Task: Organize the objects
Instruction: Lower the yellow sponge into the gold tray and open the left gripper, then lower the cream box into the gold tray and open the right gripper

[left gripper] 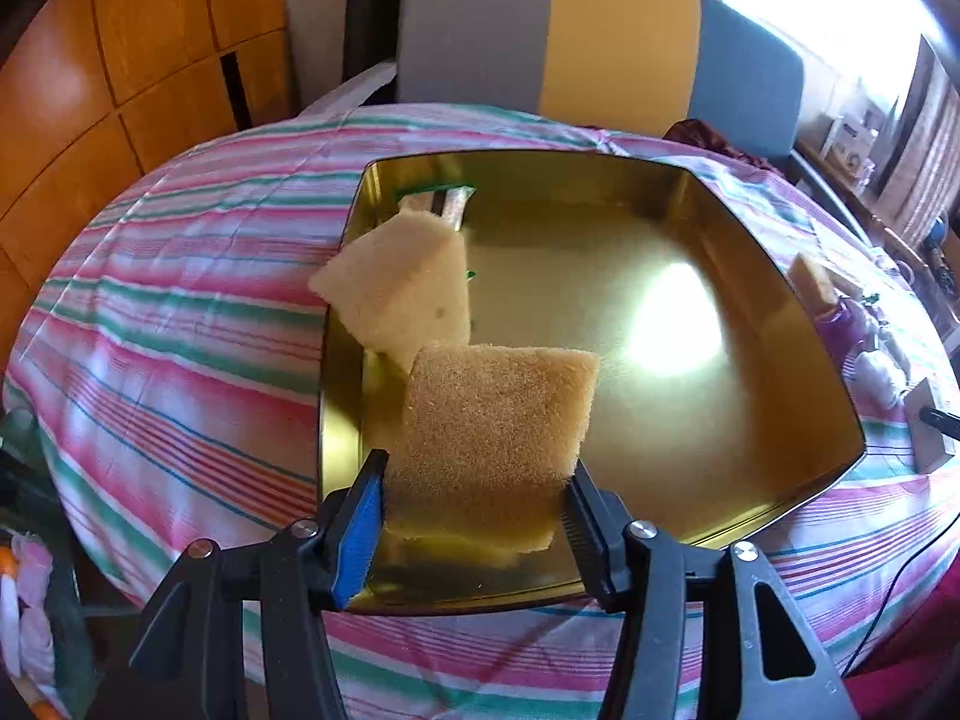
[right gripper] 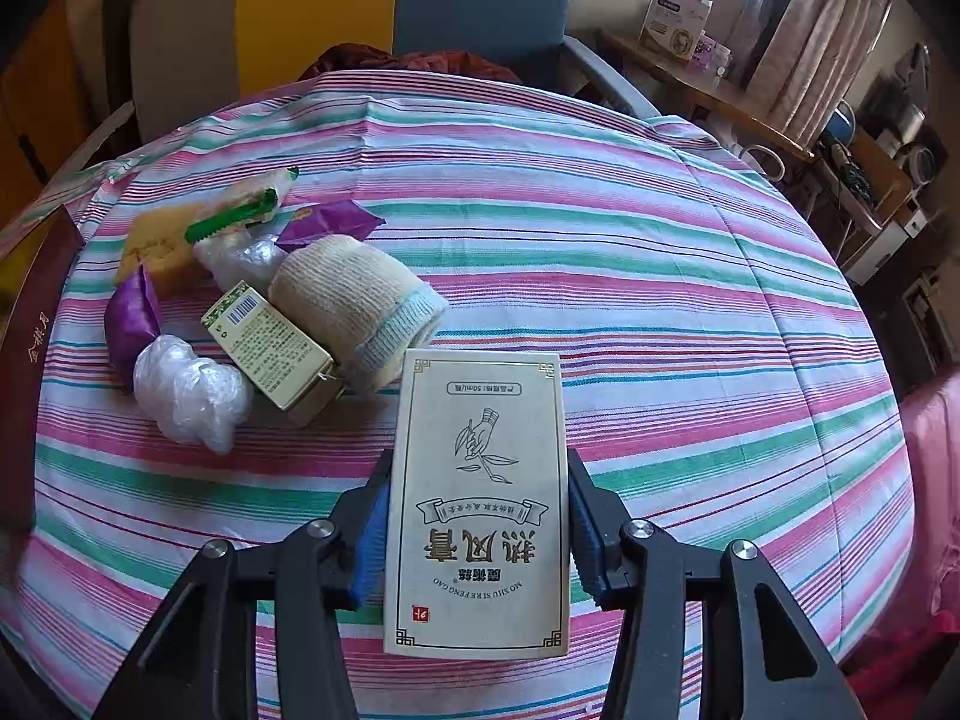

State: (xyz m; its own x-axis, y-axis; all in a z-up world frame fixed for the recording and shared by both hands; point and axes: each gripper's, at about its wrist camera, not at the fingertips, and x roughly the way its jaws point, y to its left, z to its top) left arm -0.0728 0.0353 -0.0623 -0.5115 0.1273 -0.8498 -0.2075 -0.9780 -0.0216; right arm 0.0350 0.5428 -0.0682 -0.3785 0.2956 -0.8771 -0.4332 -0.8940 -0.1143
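Your worktop (right gripper: 600,252) wears a striped cloth, and the gold tray (left gripper: 780,312) sits on it under your left claw (left gripper: 474,510). That claw is closed on a tan sponge (left gripper: 498,420), holding it by its two sides over the tray's near edge. A paler sponge (left gripper: 402,282) leans against the tray's left wall, partly over the rim, with a green-edged packet (left gripper: 444,195) behind it in the far left corner. Your right claw (right gripper: 477,534) grips a cream box (right gripper: 477,510) flat between its pads, above the near middle of the worktop. Toward the left edge lies a cluster: rolled sock (right gripper: 354,306), small box (right gripper: 273,348), plastic wad (right gripper: 186,390), purple sachets (right gripper: 129,312).
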